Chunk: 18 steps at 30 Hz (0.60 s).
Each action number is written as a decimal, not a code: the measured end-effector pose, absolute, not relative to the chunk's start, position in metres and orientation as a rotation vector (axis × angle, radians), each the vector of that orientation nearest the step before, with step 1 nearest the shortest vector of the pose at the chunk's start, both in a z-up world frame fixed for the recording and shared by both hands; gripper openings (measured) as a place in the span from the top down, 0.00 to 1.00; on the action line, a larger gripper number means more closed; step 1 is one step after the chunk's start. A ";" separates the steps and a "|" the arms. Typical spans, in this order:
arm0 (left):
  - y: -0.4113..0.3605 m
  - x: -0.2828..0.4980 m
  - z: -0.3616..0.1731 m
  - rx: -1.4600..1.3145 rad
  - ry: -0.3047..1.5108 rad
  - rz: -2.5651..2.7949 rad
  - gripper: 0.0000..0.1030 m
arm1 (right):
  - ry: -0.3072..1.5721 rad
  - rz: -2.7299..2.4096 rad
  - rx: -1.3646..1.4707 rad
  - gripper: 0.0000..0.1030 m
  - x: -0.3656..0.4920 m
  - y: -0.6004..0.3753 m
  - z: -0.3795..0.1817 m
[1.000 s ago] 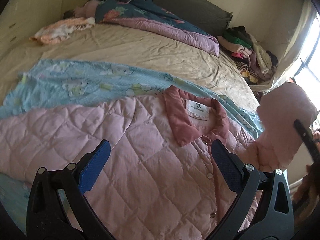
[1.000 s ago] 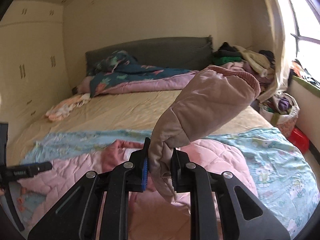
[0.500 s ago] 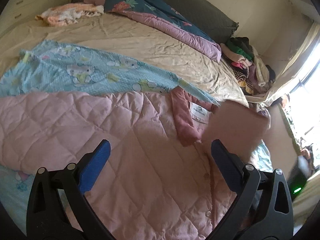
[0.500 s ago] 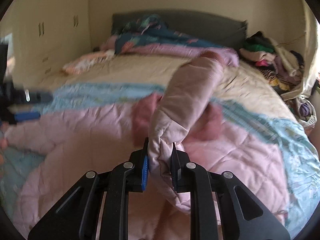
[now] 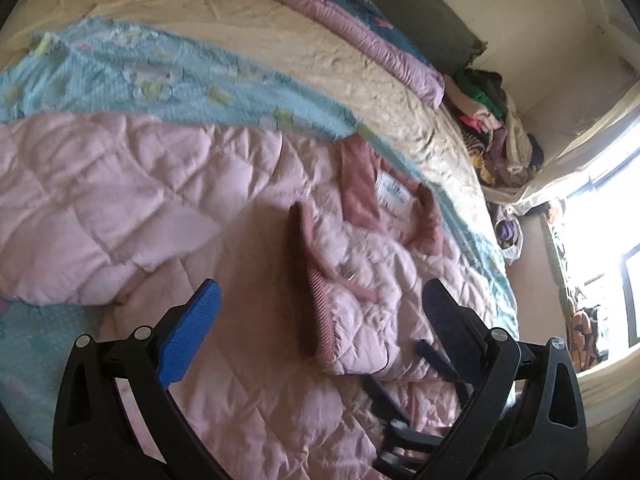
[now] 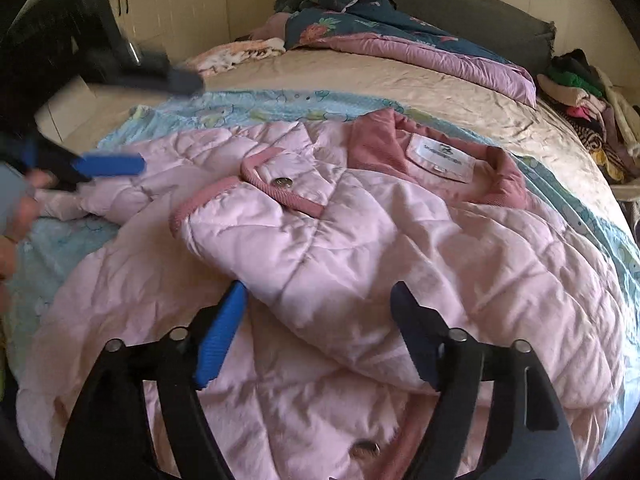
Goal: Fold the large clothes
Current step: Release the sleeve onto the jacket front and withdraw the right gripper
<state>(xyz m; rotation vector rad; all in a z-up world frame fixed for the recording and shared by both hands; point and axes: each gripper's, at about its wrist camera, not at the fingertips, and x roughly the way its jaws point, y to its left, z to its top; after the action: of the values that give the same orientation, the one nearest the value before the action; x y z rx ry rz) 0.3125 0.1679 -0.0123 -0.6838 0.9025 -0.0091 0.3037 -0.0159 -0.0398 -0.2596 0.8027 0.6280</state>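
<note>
Quilted pink fabric fills the left wrist view: a padded jacket (image 5: 132, 184) lies spread on the bed (image 5: 320, 52), over a light-blue cartoon-print sheet (image 5: 160, 76). The left gripper (image 5: 320, 320) hangs above it with its jaws wide apart and nothing between the pads; the jacket's body lies straight ahead of and beneath them. Just beyond the right-hand jaw, a sleeve (image 5: 360, 300) with a ribbed darker-pink cuff lies folded across the jacket's front, and past it sits the dusty-rose collar (image 5: 360, 196) with a white label. Dark fingers of the other tool show low behind that jaw. In the right wrist view, the right gripper (image 6: 320, 328) points down at the same jacket (image 6: 500, 272); its jaws are opening, and the folded sleeve (image 6: 320, 248) lies loose on the jacket just ahead of them, gripped by neither pad. Beyond the sleeve is the collar (image 6: 380, 144) and label. Off to the left of the left-hand jaw, blurred, the left gripper (image 6: 132, 120) hovers near the jacket's other sleeve (image 6: 100, 200). Farther off lie a rumpled floral duvet (image 6: 380, 28) and a pile of clothes (image 6: 580, 88).
</note>
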 end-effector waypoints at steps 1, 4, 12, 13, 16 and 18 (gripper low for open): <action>0.165 0.314 -0.019 -0.690 0.921 -0.013 0.08 | 0.800 0.630 -0.236 0.26 0.303 -0.025 -0.036; 0.154 0.321 -0.041 -0.726 0.977 -0.029 0.09 | 0.782 0.601 -0.189 0.26 0.301 -0.056 -0.024; 0.117 0.335 -0.066 -0.624 1.032 -0.086 0.69 | 0.769 0.425 -0.093 0.26 0.317 -0.151 -0.008; 0.115 0.335 -0.063 -0.599 1.028 -0.089 0.76 | 0.770 0.399 -0.076 0.26 0.319 -0.165 -0.007; 0.120 0.335 -0.047 -0.544 0.983 -0.081 0.84 | 0.768 0.328 -0.030 0.26 0.330 -0.198 -0.005; 0.129 0.333 -0.032 -0.522 0.935 -0.064 0.84 | 0.768 0.298 0.002 0.26 0.336 -0.212 -0.003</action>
<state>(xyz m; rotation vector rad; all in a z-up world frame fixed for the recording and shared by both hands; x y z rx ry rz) 0.3328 0.1286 -0.0321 -0.5216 0.9354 -0.0642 0.3362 -0.2121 -0.0029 0.0017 0.7681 0.2977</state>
